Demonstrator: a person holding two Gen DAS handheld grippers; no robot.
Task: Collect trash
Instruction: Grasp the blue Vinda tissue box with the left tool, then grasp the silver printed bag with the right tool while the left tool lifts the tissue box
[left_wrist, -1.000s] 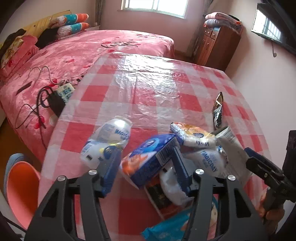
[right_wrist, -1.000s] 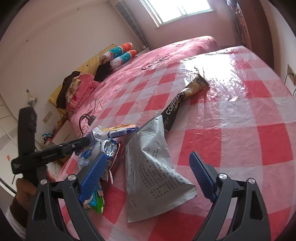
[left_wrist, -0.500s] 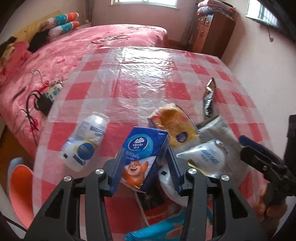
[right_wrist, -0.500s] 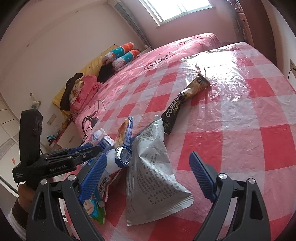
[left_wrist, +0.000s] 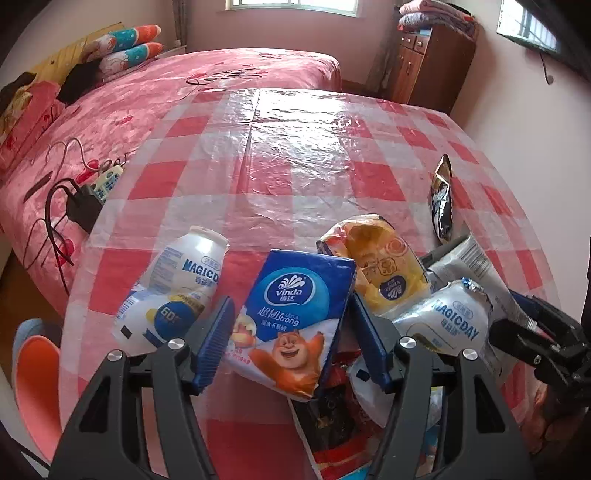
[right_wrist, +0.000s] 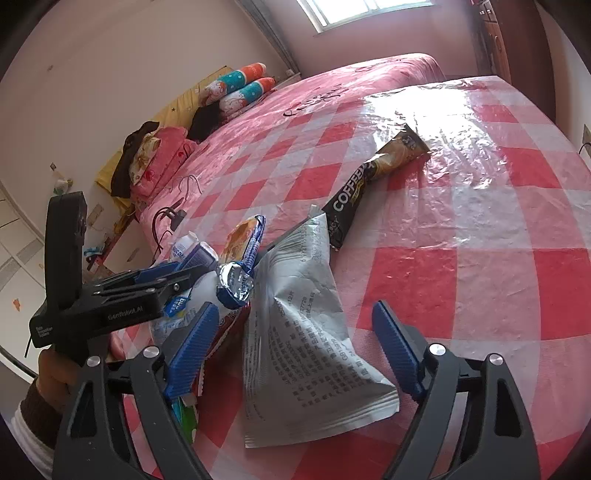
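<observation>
My left gripper (left_wrist: 291, 343) hangs over a heap of trash near the front edge of a table (left_wrist: 295, 155) covered in red-and-white check under clear plastic. A blue Vinda tissue pack (left_wrist: 295, 317) lies between its blue pads, long axis running away from me and leaning a little to the right, printed face up; the jaws have just been opening, and a gap shows on the left pad's side, so the pack is released rather than squeezed. To its left a white Magicday bottle (left_wrist: 173, 291) lies on its side, neck pointing away and right. To its right sit a yellow snack bag (left_wrist: 384, 273) and a second Magicday bottle (left_wrist: 447, 321) with torn foil. My right gripper (right_wrist: 295, 350) is spread wide, its jaws having just been closing slightly, around a silver printed pouch (right_wrist: 303, 343) lying flat, long axis pointing away from me, untouched. Beyond it a brown coffee sachet (right_wrist: 373, 177) points diagonally up and right.
</observation>
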